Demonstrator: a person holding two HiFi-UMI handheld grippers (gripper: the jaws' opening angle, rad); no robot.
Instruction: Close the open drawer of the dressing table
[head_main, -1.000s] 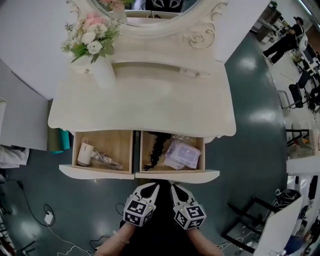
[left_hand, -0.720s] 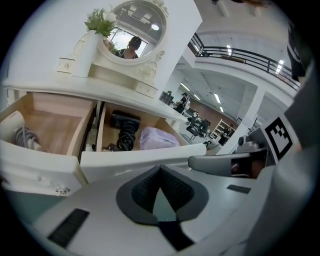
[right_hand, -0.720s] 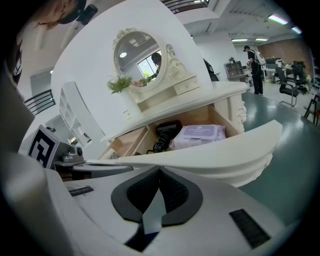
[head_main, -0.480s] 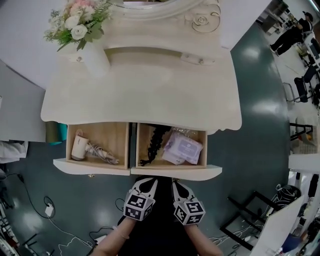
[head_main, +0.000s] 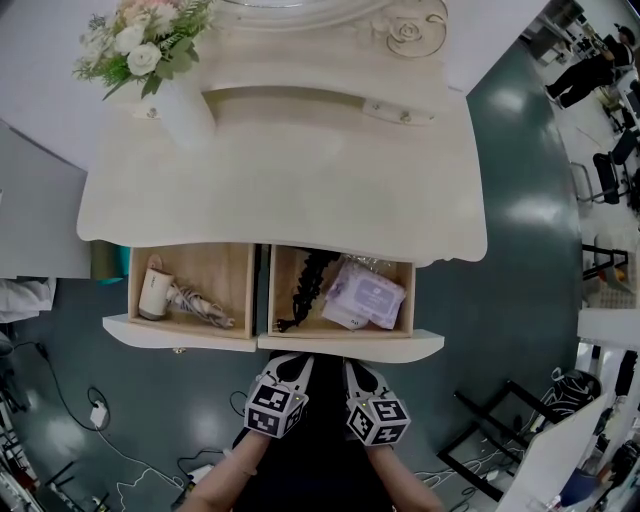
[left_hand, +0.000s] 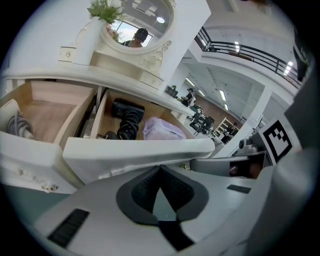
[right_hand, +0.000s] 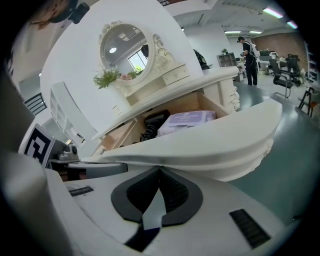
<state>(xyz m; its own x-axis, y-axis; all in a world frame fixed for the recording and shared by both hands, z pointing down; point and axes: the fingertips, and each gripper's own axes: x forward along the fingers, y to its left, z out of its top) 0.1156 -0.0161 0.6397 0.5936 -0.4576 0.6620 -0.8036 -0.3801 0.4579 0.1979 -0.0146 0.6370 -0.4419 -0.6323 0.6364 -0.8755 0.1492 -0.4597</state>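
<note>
The cream dressing table (head_main: 280, 190) has two drawers pulled out side by side. The right drawer (head_main: 350, 345) holds a black coiled hairpiece (head_main: 308, 285) and a purple packet (head_main: 365, 296). In the left drawer (head_main: 180, 335) lies a white hair dryer (head_main: 152, 293) with its cord. My left gripper (head_main: 300, 362) and right gripper (head_main: 352, 368) are both shut and empty, side by side just in front of the right drawer's front panel. That panel fills the left gripper view (left_hand: 140, 152) and the right gripper view (right_hand: 210, 145), right above the jaw tips.
A white vase of flowers (head_main: 150, 60) stands at the table's back left, below the oval mirror frame (head_main: 400, 30). Cables and a plug (head_main: 98, 410) lie on the dark green floor at left. Chairs and a person (head_main: 585, 75) are far to the right.
The head view has shifted, so the table sits slightly higher and more to the left. Both grippers stay shut in front of the right drawer. Both drawers stand as far out as before.
</note>
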